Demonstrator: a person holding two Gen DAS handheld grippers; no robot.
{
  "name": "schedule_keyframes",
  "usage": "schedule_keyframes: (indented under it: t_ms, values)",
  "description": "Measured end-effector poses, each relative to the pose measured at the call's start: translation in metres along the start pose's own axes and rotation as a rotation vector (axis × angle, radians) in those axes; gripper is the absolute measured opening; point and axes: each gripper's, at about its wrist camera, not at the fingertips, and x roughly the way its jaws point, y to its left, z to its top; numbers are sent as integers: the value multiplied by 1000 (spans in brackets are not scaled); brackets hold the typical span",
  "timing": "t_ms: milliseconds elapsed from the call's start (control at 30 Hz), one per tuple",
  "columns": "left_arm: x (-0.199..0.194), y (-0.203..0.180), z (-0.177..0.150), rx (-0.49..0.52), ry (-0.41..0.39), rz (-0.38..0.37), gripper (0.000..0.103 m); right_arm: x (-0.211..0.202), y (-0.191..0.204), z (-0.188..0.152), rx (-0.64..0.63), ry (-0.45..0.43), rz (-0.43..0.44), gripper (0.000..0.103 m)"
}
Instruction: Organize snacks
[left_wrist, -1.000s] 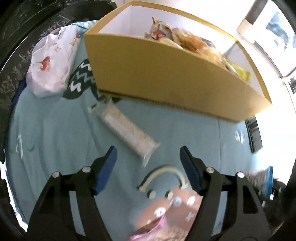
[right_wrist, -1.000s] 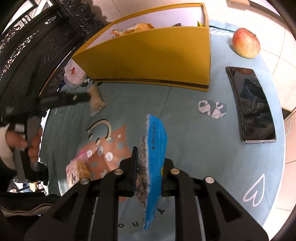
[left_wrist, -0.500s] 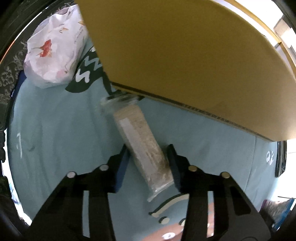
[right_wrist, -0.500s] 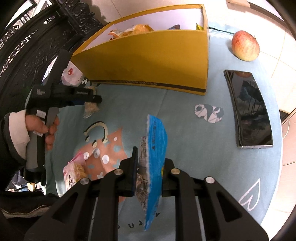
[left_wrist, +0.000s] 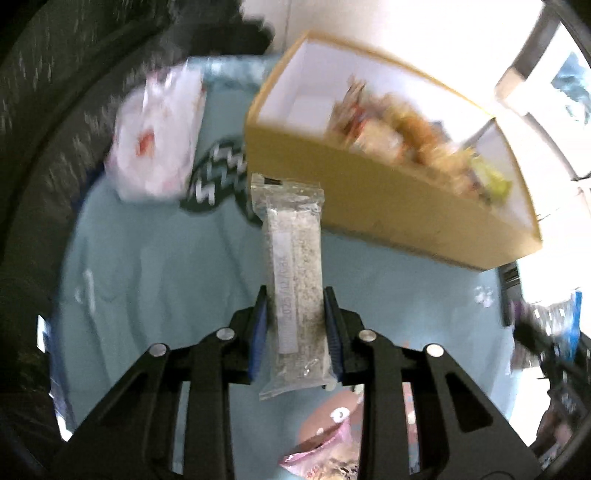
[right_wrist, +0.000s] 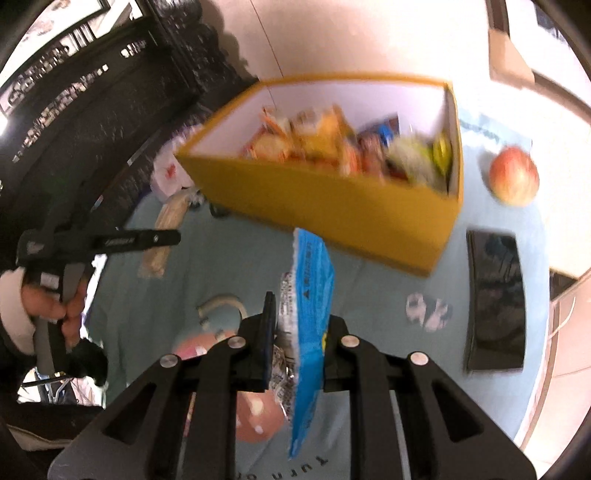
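Note:
My left gripper (left_wrist: 295, 325) is shut on a clear packet of a pale grainy snack bar (left_wrist: 293, 273) and holds it lifted above the blue cloth, in front of the yellow box (left_wrist: 388, 206). The box (right_wrist: 332, 199) holds several snack packets. My right gripper (right_wrist: 299, 328) is shut on a blue snack packet (right_wrist: 310, 295), raised before the box's near wall. The left gripper with its bar (right_wrist: 162, 236) shows at the left of the right wrist view.
A white bag with red print (left_wrist: 155, 136) lies left of the box. An apple (right_wrist: 513, 179) and a black phone (right_wrist: 495, 295) lie right of it. A pink snack packet (left_wrist: 321, 450) lies on the cloth near me. Dark carved furniture (right_wrist: 92, 110) stands behind left.
My left gripper closed on the snack bar and lifted it off the cloth. My right gripper rose with the blue packet and moved closer to the box.

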Motion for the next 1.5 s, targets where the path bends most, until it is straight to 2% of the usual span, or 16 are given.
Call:
schedule_keyframes:
  t_ms: [133,233,367,467,500,533,567,600,633,667,700,800,1133,1500]
  values:
    - [-54,-18,15,41,-101,-21,28,-14,2,34,-22,-79,-4,18]
    - [-67,-35,39,74,-159,-39,28,-13,-6,64,-9,-120,-23,19]
    - [-48,-56,82,110,-183,-49,29,1,-19,98,39,-139,-46,19]
    - [-16,-76,109,127,-152,-65,29,32,-38,124,91,-118,-100,19]
    - [-4,-81,116,138,-138,-45,29,38,-46,126,115,-107,-106,19]
    - [8,-84,122,139,-125,-29,34,46,-53,129,139,-91,-121,23]
    - [18,-85,126,126,-110,-32,57,51,-58,130,146,-76,-140,30]
    - [20,-84,127,112,-113,-15,70,50,-61,130,154,-82,-149,49]
    - [19,-85,127,107,-134,12,90,46,-63,129,158,-104,-146,65]
    - [15,-86,124,115,-165,55,97,39,-63,126,157,-134,-150,67]
    - [14,-86,122,125,-175,62,97,34,-63,124,146,-151,-152,69]
    - [16,-85,118,133,-145,66,97,29,-60,117,129,-145,-150,70]
    - [-1,-91,103,165,-136,101,100,19,-52,102,113,-133,-186,80]
    - [-22,-86,83,138,-122,108,101,-5,-38,85,87,-134,-215,82]
